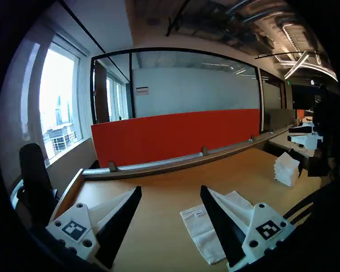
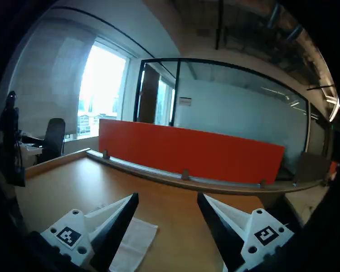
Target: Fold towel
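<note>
In the left gripper view, the left gripper (image 1: 170,188) hangs above the wooden surface (image 1: 161,217) with its fingers well apart and nothing between them. Just right of the gap a white towel (image 1: 197,229) lies flat on the surface, its far side hidden behind the gripper's right-hand finger. A small tag shows near its upper edge. Further right, well apart from the towel, a neat stack of folded white cloths (image 1: 286,168) sits near the edge of the surface. In the right gripper view, the right gripper (image 2: 167,195) is likewise spread open and empty. The towel (image 2: 136,238) appears low and to the left, partly behind that gripper's left-hand finger, with bare surface (image 2: 174,226) ahead up to the orange divider (image 2: 192,154). Neither gripper touches the cloth. I cannot tell how many layers the towel has, but it looks smooth and spread out, so the fold itself appears not yet begun. What is left, by my reading, is to lower both grippers to an edge, pinch it, carry it over and lay it down.
</note>
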`<state>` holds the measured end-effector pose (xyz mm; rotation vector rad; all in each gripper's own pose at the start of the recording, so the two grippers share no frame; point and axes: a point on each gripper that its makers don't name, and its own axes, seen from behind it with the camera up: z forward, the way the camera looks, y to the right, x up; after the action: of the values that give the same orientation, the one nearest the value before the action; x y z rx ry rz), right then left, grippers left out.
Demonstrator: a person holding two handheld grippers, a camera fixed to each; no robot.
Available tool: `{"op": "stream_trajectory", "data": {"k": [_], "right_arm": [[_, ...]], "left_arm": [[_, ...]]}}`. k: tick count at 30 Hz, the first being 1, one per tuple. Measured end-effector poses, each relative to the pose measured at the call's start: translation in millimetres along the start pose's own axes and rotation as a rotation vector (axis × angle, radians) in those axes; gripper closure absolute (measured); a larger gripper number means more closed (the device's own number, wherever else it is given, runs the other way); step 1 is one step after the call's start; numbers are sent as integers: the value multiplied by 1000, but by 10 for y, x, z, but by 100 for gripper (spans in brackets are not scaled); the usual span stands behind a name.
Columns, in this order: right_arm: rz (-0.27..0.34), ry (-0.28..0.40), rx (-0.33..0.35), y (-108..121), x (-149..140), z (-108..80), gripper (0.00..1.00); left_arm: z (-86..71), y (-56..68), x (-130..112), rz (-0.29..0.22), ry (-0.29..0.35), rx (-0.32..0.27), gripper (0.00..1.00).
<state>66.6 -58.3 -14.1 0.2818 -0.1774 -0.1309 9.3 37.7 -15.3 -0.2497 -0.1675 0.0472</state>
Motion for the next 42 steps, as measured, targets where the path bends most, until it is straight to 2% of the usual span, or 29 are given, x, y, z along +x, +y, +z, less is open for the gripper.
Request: {"op": "stream_trajectory", "data": {"k": [5, 12, 18, 24, 42], "right_arm": [[-9, -41, 42, -85, -61, 2, 0], [-26, -147, 127, -225, -321, 1, 0], [-47, -188, 173, -319, -422, -3, 0], [-78, -215, 205, -407, -526, 19, 0], [-116, -293, 257, -622, -1055, 67, 0]], "left_arm": [[13, 76, -121, 9, -39, -44, 4], [33, 257, -344, 45, -117, -145, 4], [40, 335, -435, 59, -149, -191, 4], [59, 420, -600, 91, -185, -225, 4], [149, 664, -1151, 103, -235, -273, 4]]}}
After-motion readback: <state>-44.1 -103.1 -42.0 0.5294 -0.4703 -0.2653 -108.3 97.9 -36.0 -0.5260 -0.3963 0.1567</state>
